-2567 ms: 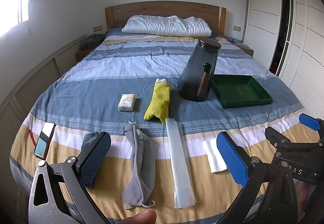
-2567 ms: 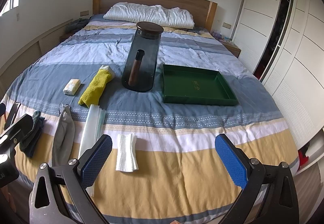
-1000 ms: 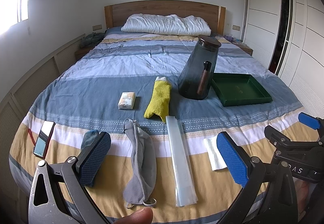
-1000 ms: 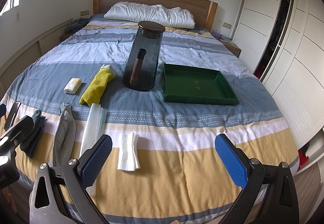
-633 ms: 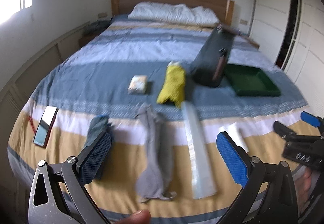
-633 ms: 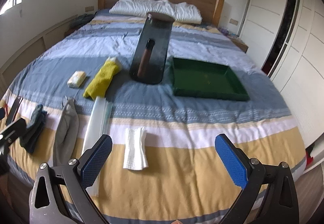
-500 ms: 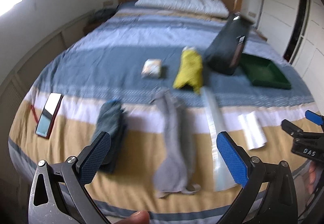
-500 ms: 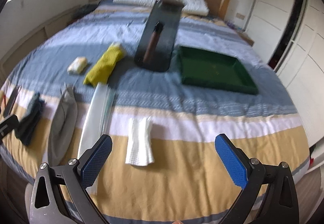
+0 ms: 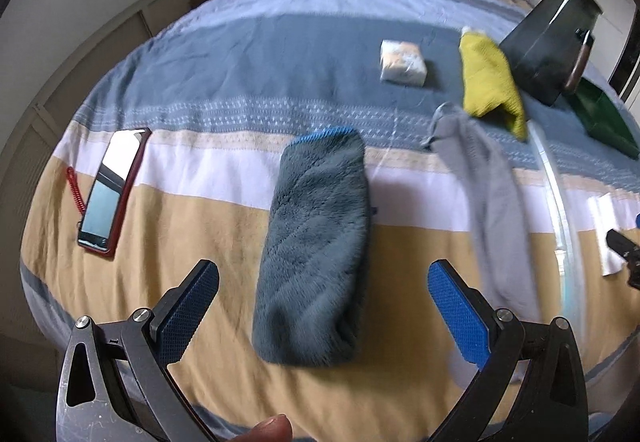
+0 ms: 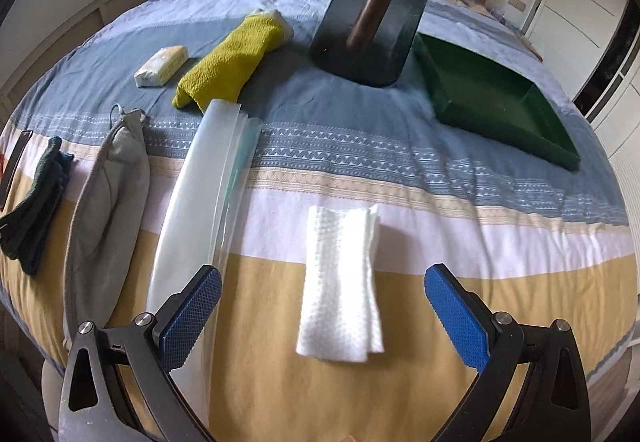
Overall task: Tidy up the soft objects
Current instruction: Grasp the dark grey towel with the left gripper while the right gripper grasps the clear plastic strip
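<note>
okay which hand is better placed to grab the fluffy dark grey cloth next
Left. The left tongs are open and the dark grey cloth lies centred between them; the right tongs frame the white paper towel instead.

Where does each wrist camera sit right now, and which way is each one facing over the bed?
Left wrist: sits on the open left gripper, near the foot of the bed, looking toward the headboard over the dark teal cloth; a fingertip shows at the bottom edge.
Right wrist: sits on the open right gripper, facing the same way over the white paper towel; only the gripper shows clearly.
Shared: yellow cloth, grey pouch, green tray.
</note>
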`<state>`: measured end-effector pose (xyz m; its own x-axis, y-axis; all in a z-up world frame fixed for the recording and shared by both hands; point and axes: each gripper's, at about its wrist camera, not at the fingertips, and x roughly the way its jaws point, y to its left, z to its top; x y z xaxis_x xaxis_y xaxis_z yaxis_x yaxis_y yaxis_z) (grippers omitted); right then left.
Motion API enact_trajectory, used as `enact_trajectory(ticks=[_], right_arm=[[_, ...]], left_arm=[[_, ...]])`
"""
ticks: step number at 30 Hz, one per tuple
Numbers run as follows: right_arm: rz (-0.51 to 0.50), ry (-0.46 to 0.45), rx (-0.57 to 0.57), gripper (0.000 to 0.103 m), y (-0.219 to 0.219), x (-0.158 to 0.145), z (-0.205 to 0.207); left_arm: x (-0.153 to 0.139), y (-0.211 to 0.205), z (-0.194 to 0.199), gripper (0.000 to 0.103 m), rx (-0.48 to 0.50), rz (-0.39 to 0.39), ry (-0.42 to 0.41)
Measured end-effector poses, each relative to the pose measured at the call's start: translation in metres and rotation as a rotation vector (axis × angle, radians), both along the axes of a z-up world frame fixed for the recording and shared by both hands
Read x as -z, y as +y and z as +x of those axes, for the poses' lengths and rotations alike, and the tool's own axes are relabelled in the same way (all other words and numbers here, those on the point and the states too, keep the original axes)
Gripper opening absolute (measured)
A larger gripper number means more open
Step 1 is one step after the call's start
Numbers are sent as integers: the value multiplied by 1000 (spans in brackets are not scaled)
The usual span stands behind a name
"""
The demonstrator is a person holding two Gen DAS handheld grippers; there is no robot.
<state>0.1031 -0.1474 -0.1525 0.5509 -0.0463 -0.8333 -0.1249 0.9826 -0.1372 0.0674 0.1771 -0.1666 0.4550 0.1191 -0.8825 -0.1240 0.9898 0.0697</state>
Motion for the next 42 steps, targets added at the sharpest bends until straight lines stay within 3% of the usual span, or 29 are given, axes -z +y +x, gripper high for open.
enact_trajectory(ticks=[10,15,21,25,31,39,42], right_arm=[[54,-12,-132,102,56,1,5],[28,50,-203,90,83,22,7],[10,113,-169,89,84,49,15],[37,152,-156,76,82,62,25],[27,140,-186,58,88,67,29],[46,155,-198,57,88,71,32],[49,152,-199,47,90,72,32]], left_arm=[[35,8,27,102,29,14,97],[42,10,34,102,38,4,110],[47,9,39,102,52,-3,122],[52,9,41,102,45,-21,134],[58,11,49,102,52,-24,154],[65,7,51,102,68,-11,157],[68,4,52,102,72,1,151]])
